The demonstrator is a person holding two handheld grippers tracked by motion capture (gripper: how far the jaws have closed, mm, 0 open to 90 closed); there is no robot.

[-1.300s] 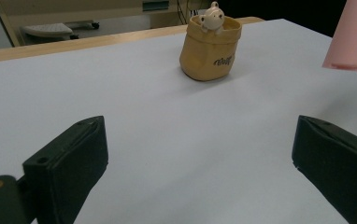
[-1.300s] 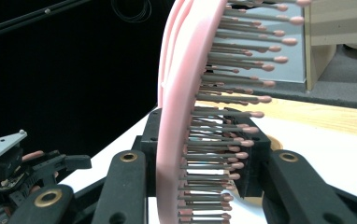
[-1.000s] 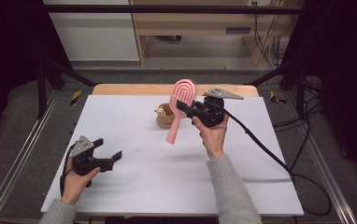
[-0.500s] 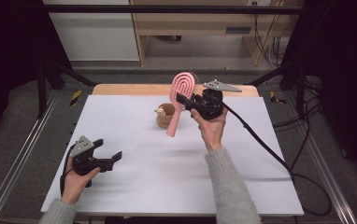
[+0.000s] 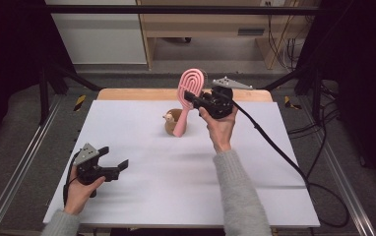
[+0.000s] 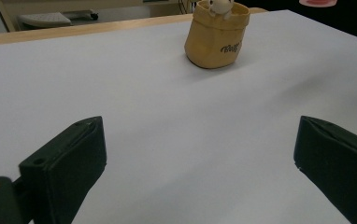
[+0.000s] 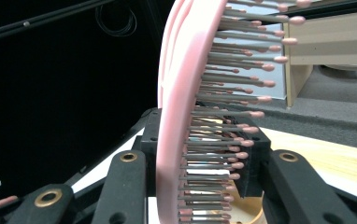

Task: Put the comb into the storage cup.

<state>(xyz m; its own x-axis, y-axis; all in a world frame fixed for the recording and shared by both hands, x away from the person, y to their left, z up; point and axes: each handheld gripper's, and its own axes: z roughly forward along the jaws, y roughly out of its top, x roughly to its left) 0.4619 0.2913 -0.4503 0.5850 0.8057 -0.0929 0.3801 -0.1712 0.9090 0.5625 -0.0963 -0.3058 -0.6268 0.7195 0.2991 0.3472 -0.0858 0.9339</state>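
Since the earlier frames the right tongs (image 5: 192, 98) had carried the pink hairbrush (image 5: 188, 98) slightly up and toward the far edge; the brush head stood a little higher against the floor beyond the surface (image 5: 141, 196), while its handle tip still hung low over the tan pouch (image 5: 174, 122). The left tongs (image 5: 119, 166) had not moved.

State of the right tongs: pinching the hairbrush at the lower part of its head. In the right gripper view the brush's pink body (image 7: 181, 112) ran up between the two black jaws, bristles pointing to that view's right, with the jaws pressed against both sides.

State of the left tongs: spread wide, nothing between them, resting low over the near-left part of the surface. In the left gripper view the jaws framed bare white surface (image 6: 176, 130), with the pouch (image 6: 217, 39) well ahead; a small pale figure (image 6: 218, 5) sat in its mouth.

Position of the hairbrush: held nearly upright, tilted, head uppermost, above the far middle of the surface. Whether the handle tip was inside the pouch, touching its rim, or just in front of it could not be told from the high view.

Judgement: the small rise suggested the brush was being lifted clear of, or repositioned over, the pouch. The grip looked secure. The pouch was light and unsupported, so a brushing contact might tip it.
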